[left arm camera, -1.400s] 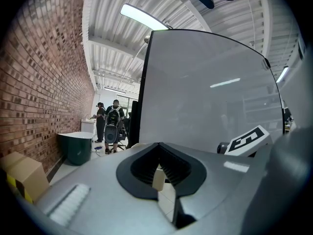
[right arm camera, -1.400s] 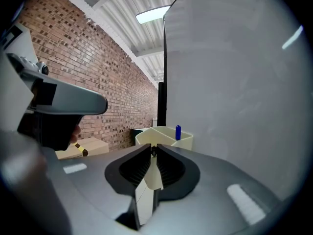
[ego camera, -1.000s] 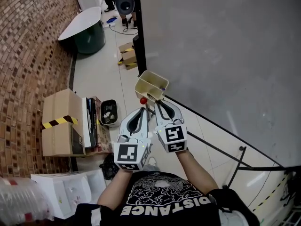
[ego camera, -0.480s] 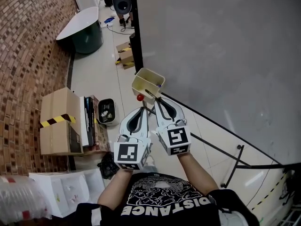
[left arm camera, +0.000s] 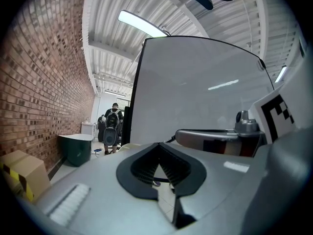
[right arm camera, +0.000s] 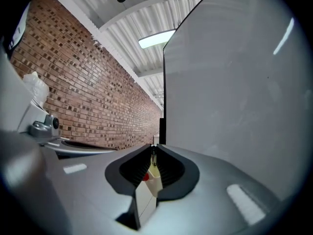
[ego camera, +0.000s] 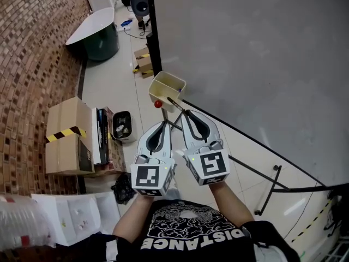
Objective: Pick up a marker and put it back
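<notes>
Holding both grippers out in front of a black shirt (ego camera: pixel 191 231), the person stood close to a big whiteboard (ego camera: pixel 262 48). The left gripper (ego camera: pixel 164 125) had its fingers shut together with nothing between them. Just beside it, the right gripper (ego camera: pixel 185 113) had its fingers closed on a thin dark marker (ego camera: pixel 176 105). The marker poked forward to the near edge of a cream box (ego camera: pixel 173 82) by the whiteboard's dark side edge. A small red ball (ego camera: pixel 158 103) sat at the box's side. Below, pale floor tiles (ego camera: pixel 112 86) ran along a brick wall (ego camera: pixel 32 53). Cardboard boxes (ego camera: pixel 65 141) stood by that wall, with a dark green tub (ego camera: pixel 102 40) farther off. Far down the room was a person with a backpack (left arm camera: pixel 113 124).
</notes>
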